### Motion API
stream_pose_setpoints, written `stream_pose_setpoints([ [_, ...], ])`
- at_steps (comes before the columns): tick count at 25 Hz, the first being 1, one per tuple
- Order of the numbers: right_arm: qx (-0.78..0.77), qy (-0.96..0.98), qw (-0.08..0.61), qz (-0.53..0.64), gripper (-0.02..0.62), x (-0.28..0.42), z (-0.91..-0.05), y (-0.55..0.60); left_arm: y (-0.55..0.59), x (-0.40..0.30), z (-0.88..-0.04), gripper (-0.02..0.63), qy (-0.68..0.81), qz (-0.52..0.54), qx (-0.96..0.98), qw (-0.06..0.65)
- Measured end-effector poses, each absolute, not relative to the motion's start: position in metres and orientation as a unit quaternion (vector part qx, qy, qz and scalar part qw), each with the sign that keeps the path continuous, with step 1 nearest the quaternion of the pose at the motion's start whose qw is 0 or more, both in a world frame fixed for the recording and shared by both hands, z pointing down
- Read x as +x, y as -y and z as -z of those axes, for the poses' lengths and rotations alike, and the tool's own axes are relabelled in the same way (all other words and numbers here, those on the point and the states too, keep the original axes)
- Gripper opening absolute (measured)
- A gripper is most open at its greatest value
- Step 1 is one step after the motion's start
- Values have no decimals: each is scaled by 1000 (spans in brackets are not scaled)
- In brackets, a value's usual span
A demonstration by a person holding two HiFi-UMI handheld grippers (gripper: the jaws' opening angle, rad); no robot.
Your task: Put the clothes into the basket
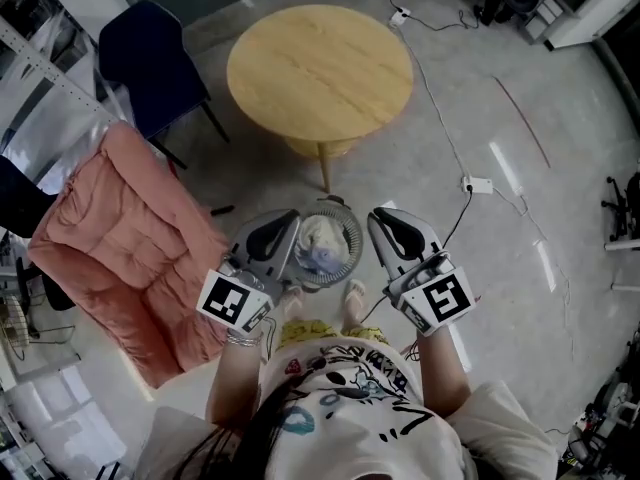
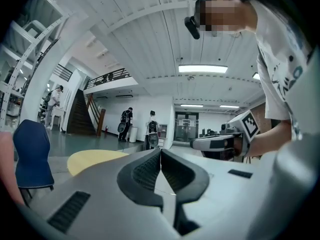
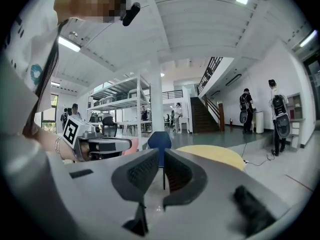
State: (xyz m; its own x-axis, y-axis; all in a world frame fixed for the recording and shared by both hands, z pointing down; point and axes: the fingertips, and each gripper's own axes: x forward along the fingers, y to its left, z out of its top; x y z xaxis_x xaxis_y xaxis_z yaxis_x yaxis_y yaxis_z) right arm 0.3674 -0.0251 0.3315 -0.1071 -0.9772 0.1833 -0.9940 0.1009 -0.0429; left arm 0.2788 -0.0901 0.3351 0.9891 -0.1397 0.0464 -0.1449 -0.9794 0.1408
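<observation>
A round mesh basket [image 1: 347,240] stands on the grey floor [image 1: 480,298] just in front of the person's sandalled feet [image 1: 353,302]. Pale clothes [image 1: 320,243], white with a touch of lavender, are heaped inside it.

From the head view the two tongs frame the basket, and their tips overlap its rim on either side. The left tongs [image 1: 292,224] are clenched, the dark ribbed pads meeting along a single line with nothing between them. The right tongs [image 1: 377,222] are drawn almost together, only a sliver of gap showing, and they too are empty. Both point out level across the room rather than down at the basket, and each one's marker cube sits close to the person's white printed shirt [image 1: 350,398].

Beyond the basket is a round wooden desk [image 1: 320,68] on a single slim leg. A pink quilted cushion [image 1: 120,238] lies to the left, beside a dark blue chair [image 1: 150,63]. To the right, a white cable [image 1: 440,118] trails across the floor to a small white box [image 1: 478,184]. People stand by a staircase in the far background.
</observation>
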Motion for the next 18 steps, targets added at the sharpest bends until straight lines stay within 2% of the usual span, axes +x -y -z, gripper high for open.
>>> stream_pose_setpoints([
  [7, 673, 735, 52, -61, 43, 370, -300, 20, 91, 270, -315, 12, 73, -28, 993, 84],
  [18, 674, 736, 61, -17, 43, 368, -262, 12, 87, 256, -274, 12, 78, -11, 995, 57],
])
